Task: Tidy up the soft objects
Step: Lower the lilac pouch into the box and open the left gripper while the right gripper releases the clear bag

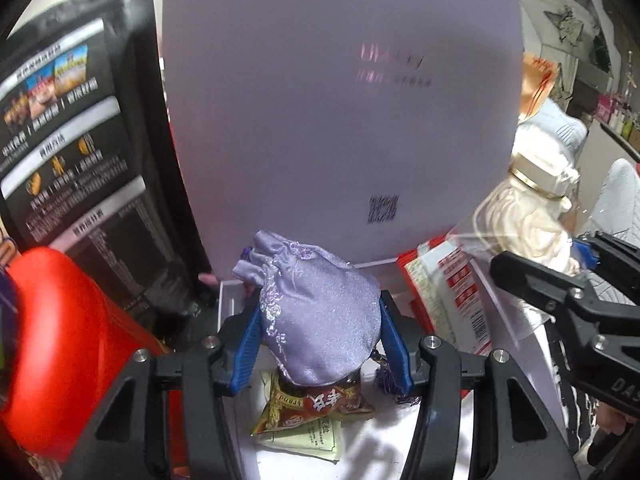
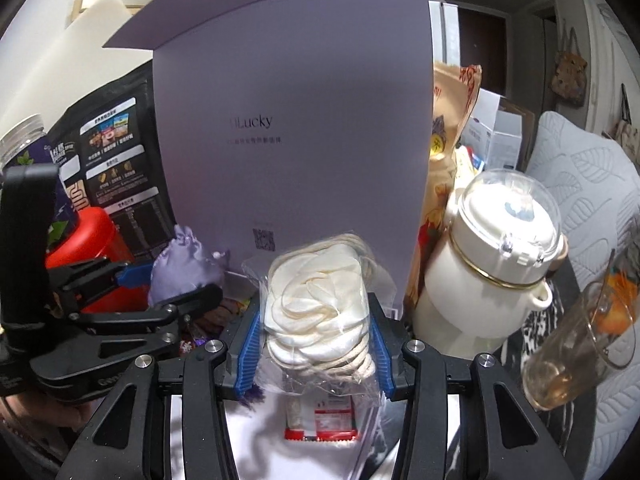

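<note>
The left gripper (image 1: 320, 344) has its jaws clenched on a lilac drawstring pouch (image 1: 316, 312), whose gathered neck leans away to the left. Directly under those jaws, on the white floor of an open box (image 1: 280, 456), lie a brown snack packet (image 1: 316, 404) and a pale green sachet (image 1: 316, 436) partly beneath it. To the right of the jaws a red-and-white packet (image 1: 452, 300) leans in the same box.

The right gripper (image 2: 316, 332) has its jaws gripping a clear bag of cream cloth rounds (image 2: 316, 304); below them another red-and-white sachet (image 2: 320, 420) rests on the box floor.

Beyond both pairs of jaws the box's lilac lid (image 2: 288, 132) stands upright. Left of it stand a red canister (image 1: 52, 344) and a black pouch (image 1: 80, 152); right of it, a cream flask (image 2: 492, 272) with a clear domed cap.
</note>
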`<state>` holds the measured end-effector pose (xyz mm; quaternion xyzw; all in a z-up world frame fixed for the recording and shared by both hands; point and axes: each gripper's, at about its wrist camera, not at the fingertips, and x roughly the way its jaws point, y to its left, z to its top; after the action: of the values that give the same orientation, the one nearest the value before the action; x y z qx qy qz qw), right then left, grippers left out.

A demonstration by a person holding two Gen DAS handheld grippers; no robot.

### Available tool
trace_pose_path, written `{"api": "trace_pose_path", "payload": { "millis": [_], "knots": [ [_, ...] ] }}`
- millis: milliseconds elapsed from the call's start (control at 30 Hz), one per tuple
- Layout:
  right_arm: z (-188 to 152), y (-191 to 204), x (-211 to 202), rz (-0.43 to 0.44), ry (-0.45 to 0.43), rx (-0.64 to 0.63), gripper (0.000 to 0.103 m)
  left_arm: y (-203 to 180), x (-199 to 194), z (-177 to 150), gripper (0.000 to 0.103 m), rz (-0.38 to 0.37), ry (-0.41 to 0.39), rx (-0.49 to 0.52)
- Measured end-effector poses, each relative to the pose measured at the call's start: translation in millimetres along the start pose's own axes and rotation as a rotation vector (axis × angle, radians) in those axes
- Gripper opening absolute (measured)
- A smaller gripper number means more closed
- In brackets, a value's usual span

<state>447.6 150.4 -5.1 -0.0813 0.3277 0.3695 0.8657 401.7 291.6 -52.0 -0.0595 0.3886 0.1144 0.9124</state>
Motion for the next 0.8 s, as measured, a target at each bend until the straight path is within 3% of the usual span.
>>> {"api": "trace_pose_path", "payload": {
  "millis": [333,533,633,800],
  "knots": [
    [-4,2,18,0.011,0.046,0.01,0.046,5,28,-3,0.054,0.062,0.113,-0.028],
    [-2,2,25,0.006,0.059,0.008,0.048,-2,22,1,0.054,0.062,0.086,-0.032],
    [-1,1,29,0.0,0.065,0.011,0.051,-3,15,3,0.061,0.086,0.074,-0.038],
    [-1,0,37,-0.019,0.083,0.012,0.051,-8,5,4,0.075,0.056,0.073,-0.031]
  ]
}}
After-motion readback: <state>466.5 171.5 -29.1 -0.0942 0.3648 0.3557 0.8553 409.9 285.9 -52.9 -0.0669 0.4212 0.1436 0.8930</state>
